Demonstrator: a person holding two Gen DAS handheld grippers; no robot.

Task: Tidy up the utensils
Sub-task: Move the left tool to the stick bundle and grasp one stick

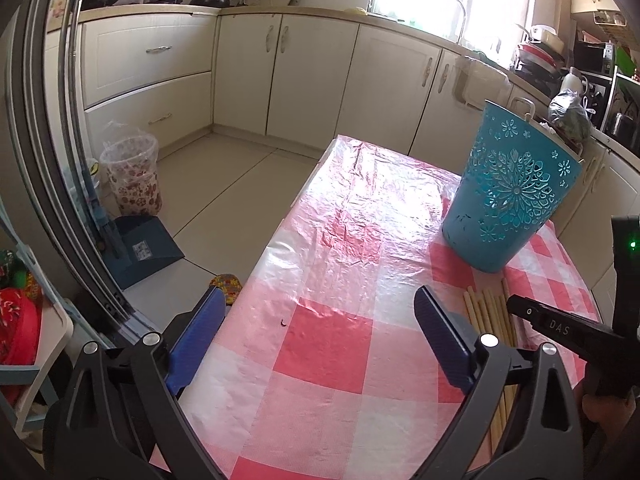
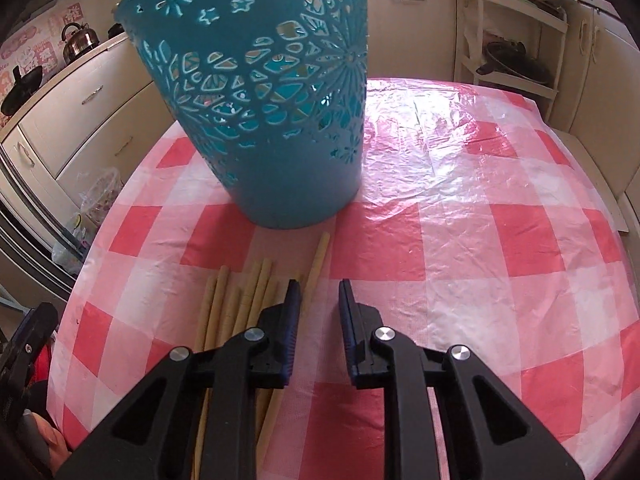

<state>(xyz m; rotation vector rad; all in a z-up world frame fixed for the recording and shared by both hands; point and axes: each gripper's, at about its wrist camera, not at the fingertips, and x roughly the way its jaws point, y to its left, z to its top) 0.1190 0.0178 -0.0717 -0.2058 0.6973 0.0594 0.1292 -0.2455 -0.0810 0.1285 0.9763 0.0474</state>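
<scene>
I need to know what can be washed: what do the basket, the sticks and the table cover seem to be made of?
Basket: probably moulded plastic, matte teal, with cut-out flower openwork in a thin, even wall. Sticks: likely bamboo or light wood, pale tan, unvarnished and dull. Table cover: apparently thin plastic sheeting, red and white checks, glossy and crinkled, with glare from the window.

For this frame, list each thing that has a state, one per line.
Teal cut-out plastic basket: upright on the table, nothing visible inside.
Pale wooden chopsticks: lying flat, bunched beside the basket's base.
Left claw: open wide, nothing between the jaws.
Right claw: open narrowly, empty, just right of the chopsticks.
</scene>
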